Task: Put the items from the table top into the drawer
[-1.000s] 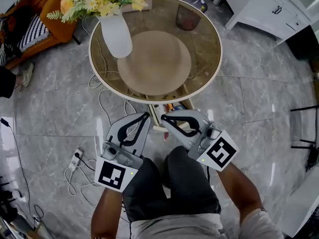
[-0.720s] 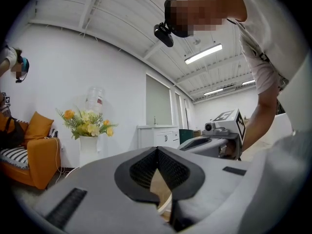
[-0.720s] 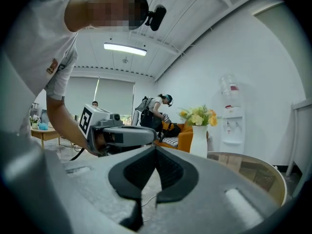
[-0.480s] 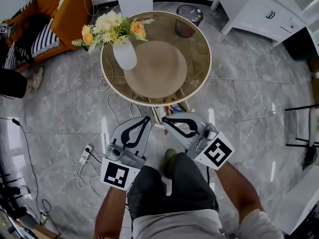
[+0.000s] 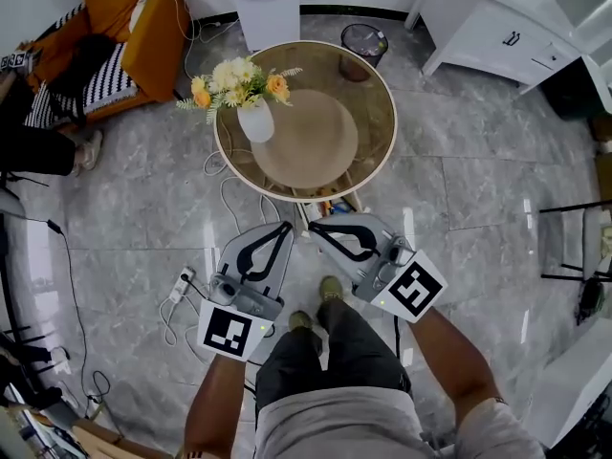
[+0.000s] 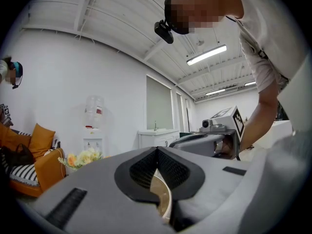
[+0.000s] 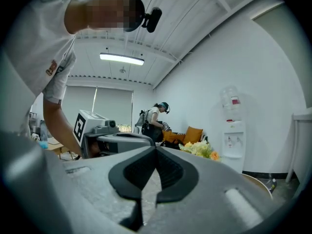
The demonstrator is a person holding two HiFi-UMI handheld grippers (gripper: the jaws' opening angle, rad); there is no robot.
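A round glass table (image 5: 382, 113) bears only a white vase (image 5: 256, 122) of yellow and orange flowers (image 5: 239, 76). Under its near rim an open drawer (image 5: 330, 205) shows small coloured items. My left gripper (image 5: 285, 226) and right gripper (image 5: 312, 226) hang side by side above the floor, short of the table, tips toward the drawer. Both are shut with nothing between the jaws. In the left gripper view the left gripper (image 6: 157, 149) has its tips touching. The right gripper (image 7: 156, 150) looks the same in its own view, level, with the flowers (image 7: 200, 150) beyond.
A mesh waste bin (image 5: 365, 38) stands behind the table and a white cabinet (image 5: 497, 27) at the far right. An orange armchair (image 5: 143, 27) and a seated person (image 5: 38, 146) are at the left. A power strip (image 5: 182, 285) and cables lie on the marble floor.
Both grippers have risen together, still shut and level. The head view has pulled up and away, so the table looks smaller and more floor shows.
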